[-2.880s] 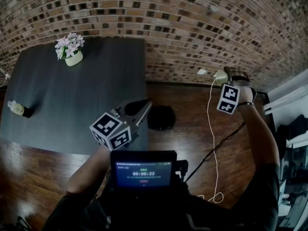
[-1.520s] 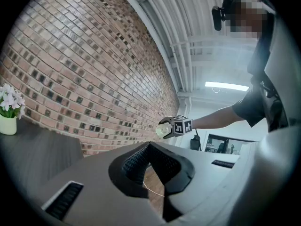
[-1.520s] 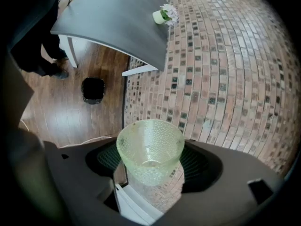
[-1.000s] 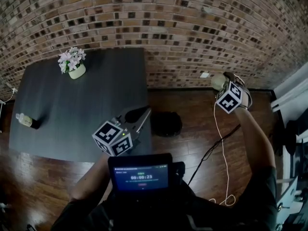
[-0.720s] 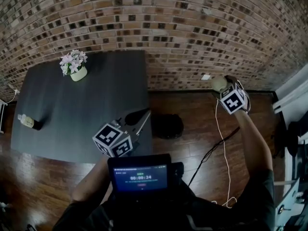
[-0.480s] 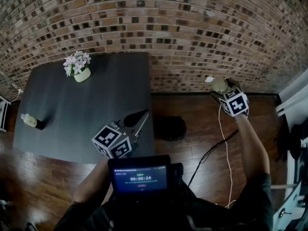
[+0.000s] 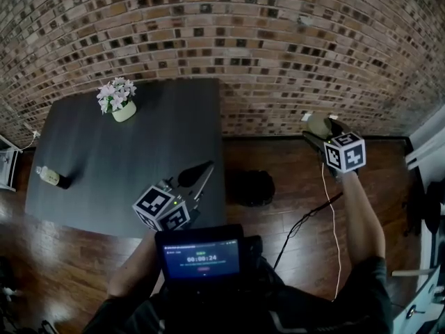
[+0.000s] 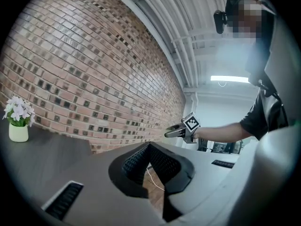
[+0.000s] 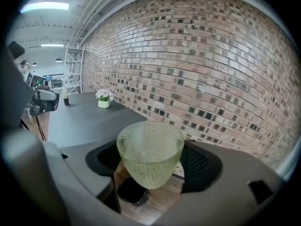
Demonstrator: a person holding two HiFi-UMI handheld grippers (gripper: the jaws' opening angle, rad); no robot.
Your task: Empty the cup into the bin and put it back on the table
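Between ribbed pads (image 9: 203, 166), dimpled tapered cup (image 9: 149, 147)

We hold the cup (image 9: 149, 154) between the jaws of the right gripper (image 9: 151, 166), the ribbed pads pressing on its two sides; it is pale green and translucent, dimpled all over, wide at the rim and tapering to a narrow base; it sits near upright, its mouth tipped slightly back toward the gripper; the bin (image 9: 133, 190), small, black and open-topped, stands on the floor (image 9: 162, 200) below the gripper, just left of the cup's base; the table (image 9: 89, 119), dark grey and flat, stretches away to the gripper's left, well apart from it.
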